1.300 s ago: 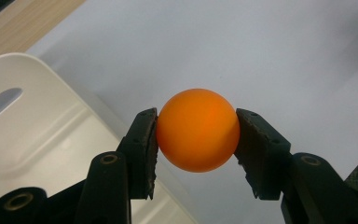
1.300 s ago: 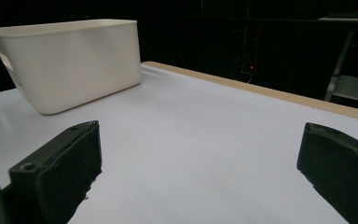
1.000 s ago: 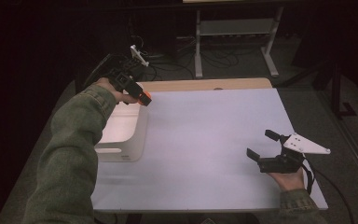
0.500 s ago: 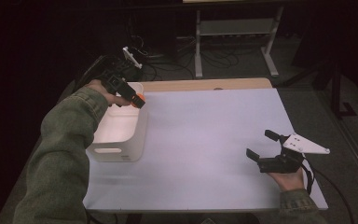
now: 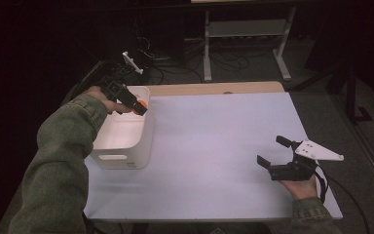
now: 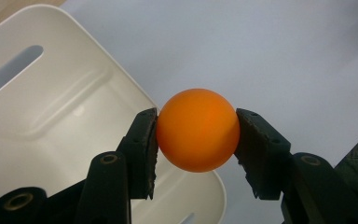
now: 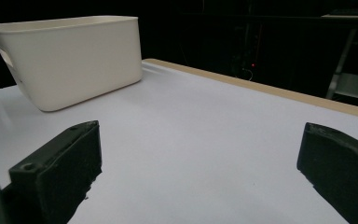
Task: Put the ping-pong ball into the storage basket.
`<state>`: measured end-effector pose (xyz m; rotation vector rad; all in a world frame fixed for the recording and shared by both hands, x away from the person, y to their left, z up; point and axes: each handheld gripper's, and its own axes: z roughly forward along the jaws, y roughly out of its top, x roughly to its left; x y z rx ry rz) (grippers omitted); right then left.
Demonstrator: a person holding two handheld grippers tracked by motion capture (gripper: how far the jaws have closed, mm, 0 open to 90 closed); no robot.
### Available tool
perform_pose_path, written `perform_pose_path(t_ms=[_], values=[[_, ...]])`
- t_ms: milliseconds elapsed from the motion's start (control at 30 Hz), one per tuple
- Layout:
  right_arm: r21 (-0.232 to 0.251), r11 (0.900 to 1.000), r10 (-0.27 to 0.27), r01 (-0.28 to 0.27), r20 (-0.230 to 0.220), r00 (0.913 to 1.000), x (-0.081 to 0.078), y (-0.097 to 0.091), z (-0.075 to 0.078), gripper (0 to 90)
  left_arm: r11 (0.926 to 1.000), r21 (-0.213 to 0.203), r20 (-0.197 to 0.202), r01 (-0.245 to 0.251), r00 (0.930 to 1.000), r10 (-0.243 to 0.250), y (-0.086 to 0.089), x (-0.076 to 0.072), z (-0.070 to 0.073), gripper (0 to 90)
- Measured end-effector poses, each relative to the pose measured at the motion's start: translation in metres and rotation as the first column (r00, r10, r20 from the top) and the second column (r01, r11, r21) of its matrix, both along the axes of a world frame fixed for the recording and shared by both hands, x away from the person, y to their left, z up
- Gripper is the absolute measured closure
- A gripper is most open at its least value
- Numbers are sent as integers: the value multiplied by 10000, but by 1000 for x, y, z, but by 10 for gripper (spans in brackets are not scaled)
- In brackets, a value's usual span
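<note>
An orange ball is pinched between the two black pads of my left gripper, which is shut on it. In the high view that left gripper holds the ball over the far right corner of a white plastic bin at the table's left side. The bin's inside lies below the ball and looks empty where it shows. My right gripper rests low at the near right of the table, jaws wide apart with nothing between them. Its own view shows the bin far off.
The white table top has a wooden strip along its far edge. Beyond it stand a metal stand and cables on a dark floor. The person's green sleeve reaches in along the bin's left side.
My left gripper has carried the orange ball a little toward the far left, to the bin's far corner. The right gripper has stayed put.
</note>
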<state>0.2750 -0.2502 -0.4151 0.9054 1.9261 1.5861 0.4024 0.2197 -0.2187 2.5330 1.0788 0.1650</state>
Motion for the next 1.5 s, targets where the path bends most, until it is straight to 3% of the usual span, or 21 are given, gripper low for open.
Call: perform_pose_path(t_ms=[633, 933, 1067, 1500], values=[[-71, 10000, 20, -21, -60, 10000, 0, 2, -1, 0, 10000, -36, -233, -57, 9997, 56, 26, -8, -14, 510], [-91, 9999, 46, -46, -51, 10000, 0, 1, -1, 0, 9985, -45, -133, 541, 9984, -541, 32, -9, -18, 510], [-102, 9999, 74, -75, -65, 10000, 1, 2, -1, 0, 9960, -77, 135, 894, 9959, -893, 35, -11, -19, 510], [-176, 9998, 79, -81, -87, 9999, 1, 3, -2, 0, 9862, 242, 34, 1639, 9865, -1640, 41, -12, -31, 510]])
